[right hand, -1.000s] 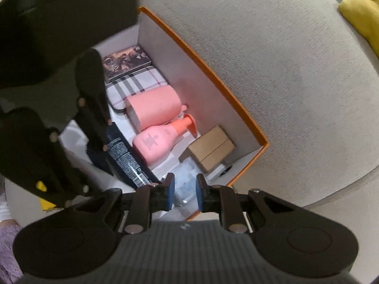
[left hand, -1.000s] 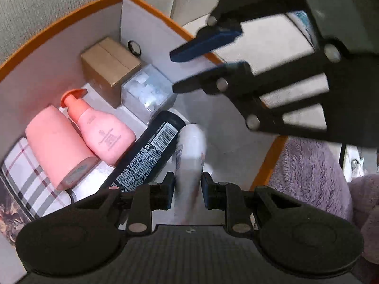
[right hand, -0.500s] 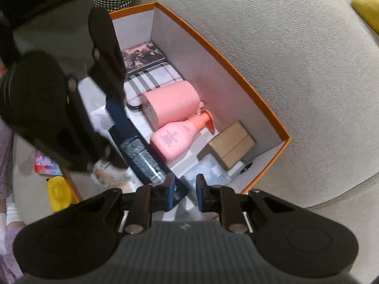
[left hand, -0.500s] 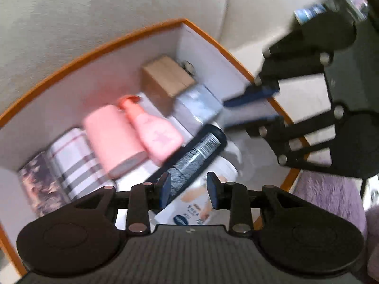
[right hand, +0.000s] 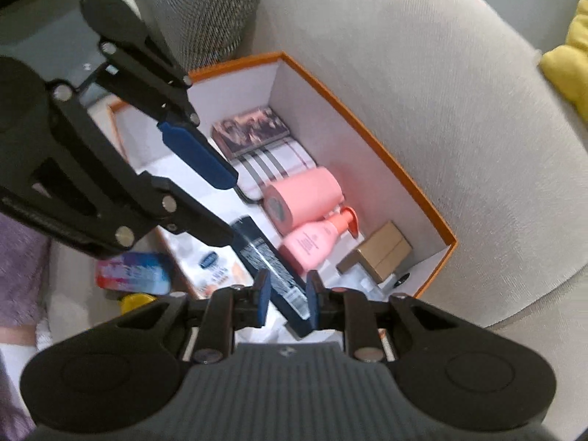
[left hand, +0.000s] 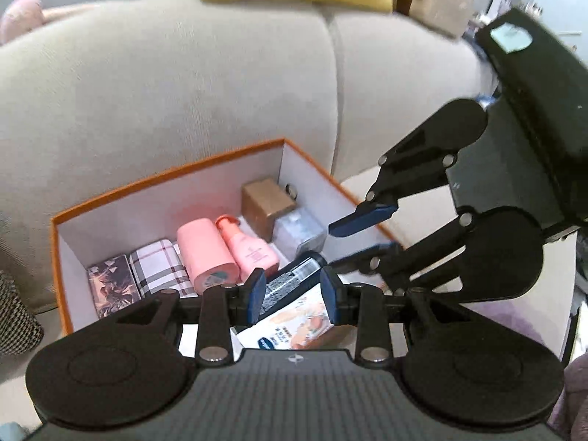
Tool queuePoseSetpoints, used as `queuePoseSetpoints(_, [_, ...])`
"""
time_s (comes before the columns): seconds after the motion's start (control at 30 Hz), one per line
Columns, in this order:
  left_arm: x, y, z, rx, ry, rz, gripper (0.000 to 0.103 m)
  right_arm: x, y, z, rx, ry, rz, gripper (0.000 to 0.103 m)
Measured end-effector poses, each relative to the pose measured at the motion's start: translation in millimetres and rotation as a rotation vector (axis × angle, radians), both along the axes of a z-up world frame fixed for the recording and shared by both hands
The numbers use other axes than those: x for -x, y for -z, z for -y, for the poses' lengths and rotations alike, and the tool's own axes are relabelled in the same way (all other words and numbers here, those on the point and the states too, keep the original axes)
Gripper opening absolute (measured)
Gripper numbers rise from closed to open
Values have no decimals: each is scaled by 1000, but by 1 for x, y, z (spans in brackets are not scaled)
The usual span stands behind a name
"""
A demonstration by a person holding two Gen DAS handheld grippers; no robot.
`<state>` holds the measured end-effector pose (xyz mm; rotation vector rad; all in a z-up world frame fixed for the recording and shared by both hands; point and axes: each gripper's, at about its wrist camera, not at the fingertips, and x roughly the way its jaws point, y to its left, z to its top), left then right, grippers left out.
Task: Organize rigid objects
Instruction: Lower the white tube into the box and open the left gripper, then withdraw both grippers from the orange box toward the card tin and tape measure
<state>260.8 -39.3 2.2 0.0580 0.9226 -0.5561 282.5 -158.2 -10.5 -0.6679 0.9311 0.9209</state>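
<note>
Both hand-held grippers hung above the orange-rimmed box [left hand: 167,177] that sat on the beige sofa [left hand: 183,84], each tilted steeply downward toward its contents. The left gripper [left hand: 293,299] had its blue pads parted with nothing pinched between them; its jaws had just been opening, and the white tube [left hand: 294,327] it looked down on lay loose in the box, below and apart from the pads. The right gripper [right hand: 284,301] was likewise released — its jaws had just been opening too, and only the black tube [right hand: 270,261] on the box floor showed through the gap, not touched by either pad. From the left wrist view the right gripper reached in from the right side, its fingers [left hand: 362,217] slanted down over the near right rim of the box; from the right wrist view the left gripper came in from the upper left, fingers [right hand: 196,154] angled toward the middle. Inside the box the goods lay in a row along the far wall: a dark printed box [left hand: 112,283], a plaid box [left hand: 158,270], a pink cylinder [left hand: 205,253], a pink pump bottle [left hand: 250,250], a brown carton [left hand: 266,204] and a clear packet [left hand: 299,231]. The black tube lay diagonally just beside the pump bottle, with the white tube next to it — both at rest in the box. Outside the box, a colourful packet [right hand: 134,272] and a yellow object [right hand: 137,301] sat on the sofa seat.
</note>
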Motion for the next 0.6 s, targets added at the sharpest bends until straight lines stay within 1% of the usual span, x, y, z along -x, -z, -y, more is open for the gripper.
queuePoseSetpoints(0.13, [29,-11,-4,4,-17,58,38,25,-13,5,-70,44,13,26])
queuePoseSetpoints(0.27, [56,-13,-11,28,-57,91,38,54,-18,12,-173,129,17,26])
queuePoseSetpoints(0.33, [67,-10,-15,30,-92,101,41,67,-15,16,-224,193,14,32])
queuePoseSetpoints(0.37, [72,-6,-17,30,-116,102,41,75,-11,18,-246,243,22,44])
queuePoseSetpoints(0.4, [78,-2,-20,35,-143,98,43,81,-7,18,-258,289,35,52])
queuePoseSetpoints(0.43, [81,3,-22,43,-167,95,46,89,-1,20,-271,343,49,53])
queuePoseSetpoints(0.5, [94,18,-27,48,-198,119,47,101,11,21,-285,426,53,53])
queuePoseSetpoints(0.57, [103,29,-29,9,-212,142,48,115,25,21,-310,514,44,54])
queuePoseSetpoints(0.6, [106,36,-29,-22,-234,137,49,120,32,21,-319,551,34,54])
